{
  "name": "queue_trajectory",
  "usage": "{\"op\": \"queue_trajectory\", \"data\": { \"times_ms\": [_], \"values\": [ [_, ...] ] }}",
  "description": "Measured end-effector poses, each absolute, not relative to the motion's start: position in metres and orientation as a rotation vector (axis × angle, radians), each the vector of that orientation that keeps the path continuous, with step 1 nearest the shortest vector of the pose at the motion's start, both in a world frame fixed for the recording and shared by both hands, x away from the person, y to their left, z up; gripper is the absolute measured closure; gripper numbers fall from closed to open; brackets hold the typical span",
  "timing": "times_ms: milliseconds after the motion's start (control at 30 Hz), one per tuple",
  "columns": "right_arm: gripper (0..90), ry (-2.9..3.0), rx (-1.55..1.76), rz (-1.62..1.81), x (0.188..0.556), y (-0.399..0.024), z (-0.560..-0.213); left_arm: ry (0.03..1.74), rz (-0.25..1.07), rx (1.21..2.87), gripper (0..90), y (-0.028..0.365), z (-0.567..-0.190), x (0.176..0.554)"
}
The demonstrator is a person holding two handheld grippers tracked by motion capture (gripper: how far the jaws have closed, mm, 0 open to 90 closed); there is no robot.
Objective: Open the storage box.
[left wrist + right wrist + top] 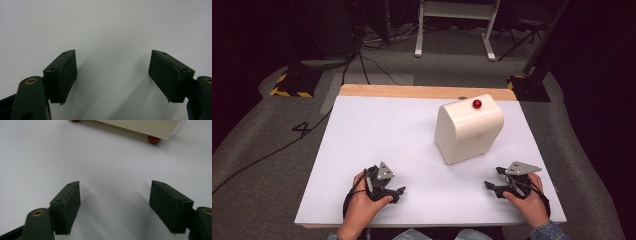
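A dim robotics lab or recording studio: a white worktop [377, 150] with a wooden far edge stands on grey carpet [257, 165], black cables [362, 55] trailing across the floor beyond it. Yellow-and-black hazard tape [287, 92] marks stand bases off both far corners, a taped numeral [302, 128] lies off the left edge, and a white equipment frame [454, 25] stands behind.

Both hands wear blue denim cuffs [546, 231]. The left gripper [398, 192] and right gripper [490, 187] are black, each topped by a grey three-cornered plate [385, 171], with black cables looping near the wrists. Flat black pads [68, 72] carry small screw holes; brass rivets [31, 80] mark the jaw arms.
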State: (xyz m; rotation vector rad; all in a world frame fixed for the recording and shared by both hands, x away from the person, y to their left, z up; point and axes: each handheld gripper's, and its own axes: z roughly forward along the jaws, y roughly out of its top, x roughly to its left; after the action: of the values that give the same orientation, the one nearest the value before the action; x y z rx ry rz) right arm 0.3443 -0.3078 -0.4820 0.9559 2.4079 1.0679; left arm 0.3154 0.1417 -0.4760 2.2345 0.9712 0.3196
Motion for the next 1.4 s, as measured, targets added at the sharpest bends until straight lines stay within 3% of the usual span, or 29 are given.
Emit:
{"op": "queue_trajectory", "data": {
  "times_ms": [300,533,900,1400],
  "values": [
    [35.5,2.387,0.985,1.139,0.339,-0.317,-0.470,0.968,0.303,2.235,31.0,0.134,-0.460,0.311],
    [41.1,2.383,0.908,1.238,0.338,-0.317,-0.440,0.894,0.319,2.198,31.4,0.112,-0.422,0.308],
    [40.0,2.290,0.834,1.295,0.363,-0.320,-0.385,0.812,0.365,2.155,31.2,0.059,-0.394,0.328],
    [34.6,2.212,0.784,1.322,0.397,-0.316,-0.353,0.835,0.449,2.097,32.9,0.014,-0.385,0.356]
  ]
}}
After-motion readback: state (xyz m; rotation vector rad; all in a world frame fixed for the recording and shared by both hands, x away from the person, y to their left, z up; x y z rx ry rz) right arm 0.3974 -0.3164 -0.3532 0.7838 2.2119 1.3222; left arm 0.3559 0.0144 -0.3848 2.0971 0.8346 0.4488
